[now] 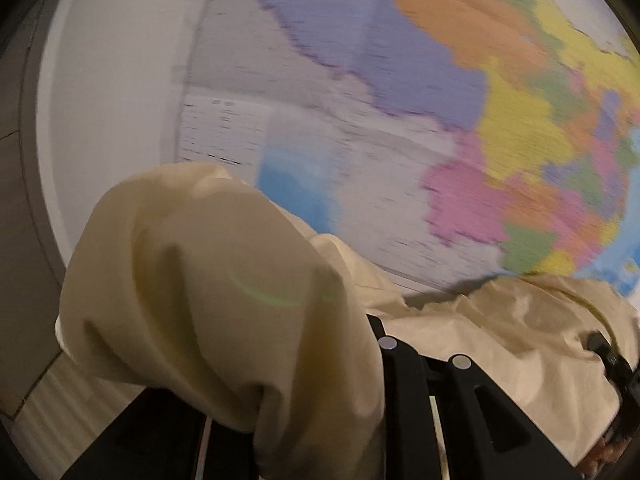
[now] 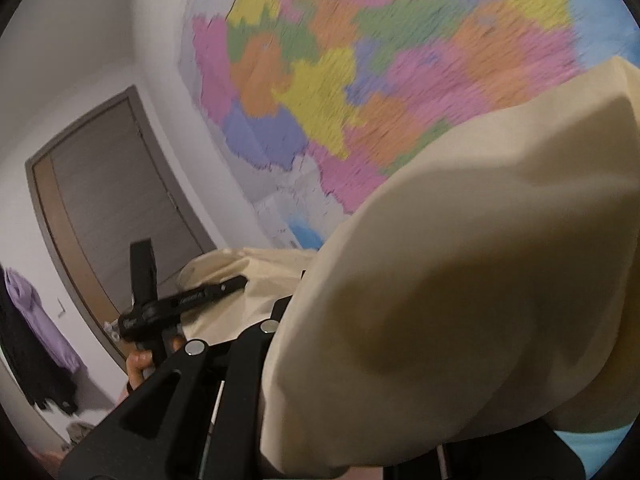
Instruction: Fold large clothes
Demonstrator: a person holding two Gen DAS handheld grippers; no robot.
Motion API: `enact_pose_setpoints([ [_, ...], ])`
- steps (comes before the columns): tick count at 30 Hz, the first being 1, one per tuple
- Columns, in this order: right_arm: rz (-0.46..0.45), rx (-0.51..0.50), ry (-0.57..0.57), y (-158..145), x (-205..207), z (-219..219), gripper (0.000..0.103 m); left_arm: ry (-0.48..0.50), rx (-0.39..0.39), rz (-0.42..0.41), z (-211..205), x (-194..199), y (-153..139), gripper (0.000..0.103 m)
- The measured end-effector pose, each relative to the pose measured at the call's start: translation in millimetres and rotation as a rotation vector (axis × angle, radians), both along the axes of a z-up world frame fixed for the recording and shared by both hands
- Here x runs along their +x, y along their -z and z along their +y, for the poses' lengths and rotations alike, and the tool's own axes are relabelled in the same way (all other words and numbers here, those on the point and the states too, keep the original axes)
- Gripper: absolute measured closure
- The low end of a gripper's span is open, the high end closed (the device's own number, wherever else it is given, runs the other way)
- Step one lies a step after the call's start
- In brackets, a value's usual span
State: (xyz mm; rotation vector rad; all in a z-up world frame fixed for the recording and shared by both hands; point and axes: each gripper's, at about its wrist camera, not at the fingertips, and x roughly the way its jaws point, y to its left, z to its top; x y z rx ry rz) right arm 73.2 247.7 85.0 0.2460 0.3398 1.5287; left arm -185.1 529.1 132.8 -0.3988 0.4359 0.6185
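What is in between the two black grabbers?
A stretch of cream fabric garment spans between the left gripper and the right gripper; the right wrist view shows it, with the colourful wall map behind.

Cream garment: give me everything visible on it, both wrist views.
The cream garment is plain, pale yellow-cream woven-looking cloth, matte, softly creased, with no print visible. It is lifted in front of the wall map, billowing over the left gripper and right gripper, hiding one finger of each. A slack span runs between them. Its shape and edges are not visible.
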Motion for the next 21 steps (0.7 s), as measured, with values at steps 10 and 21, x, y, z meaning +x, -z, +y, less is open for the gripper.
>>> enact_pose_setpoints([
  [10, 0.188, -0.323, -0.092, 136.7, 6.7, 53.7, 0.064, -0.114, -0.240, 0.175, 76.9, -8.6, 161.6, 0.074],
  [21, 0.143, -0.333, 0.044, 119.2, 18.9, -80.1, 0.038, -0.120, -0.189, 0.254, 63.4, -8.9, 147.0, 0.058],
])
